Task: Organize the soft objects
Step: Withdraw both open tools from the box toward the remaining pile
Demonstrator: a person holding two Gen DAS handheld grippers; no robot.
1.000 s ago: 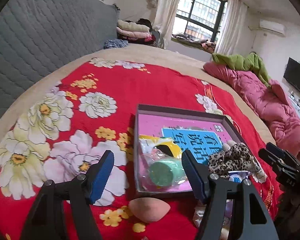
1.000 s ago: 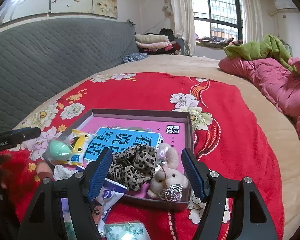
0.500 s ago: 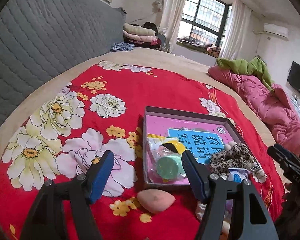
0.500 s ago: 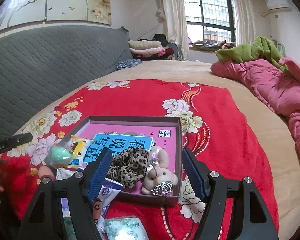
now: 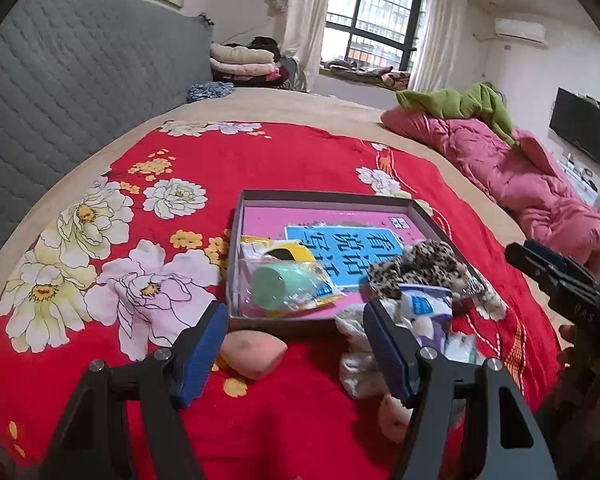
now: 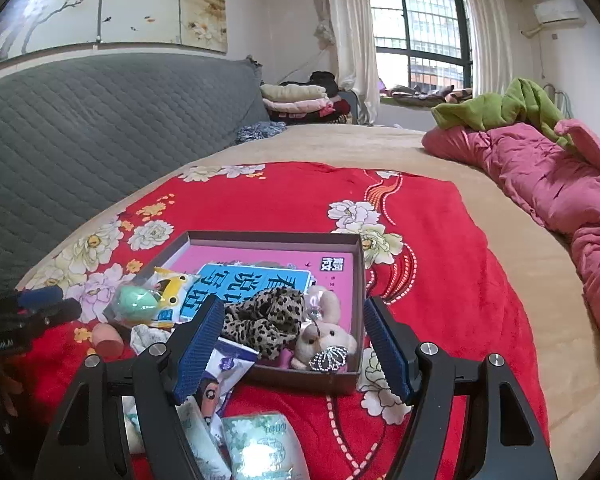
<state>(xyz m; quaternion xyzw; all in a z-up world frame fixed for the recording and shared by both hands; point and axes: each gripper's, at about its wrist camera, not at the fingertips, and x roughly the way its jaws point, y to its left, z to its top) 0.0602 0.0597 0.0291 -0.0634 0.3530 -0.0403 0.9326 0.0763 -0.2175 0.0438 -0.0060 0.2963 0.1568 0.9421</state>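
Observation:
A shallow grey box (image 5: 324, 196) (image 6: 272, 236) with a pink and blue printed sheet inside lies on the red flowered blanket. In it are a packaged green sponge (image 5: 276, 286) (image 6: 138, 300), a leopard scrunchie (image 5: 416, 264) (image 6: 268, 316) and a small plush rabbit (image 6: 324, 336). A peach makeup sponge (image 5: 252, 354) (image 6: 107, 340) lies on the blanket just outside the box's near edge. My left gripper (image 5: 296, 354) is open and empty above that sponge. My right gripper (image 6: 292, 350) is open and empty over the box's near corner.
Several small packets and pale soft items (image 5: 420, 320) (image 6: 260, 440) lie in a heap beside the box. A pink quilt (image 6: 560, 184) with a green garment lies along the right side. A grey padded headboard (image 5: 80, 92) stands at left.
Both grippers have pulled back and up from the box, so it sits smaller and farther away in both views. Both stay open and empty.

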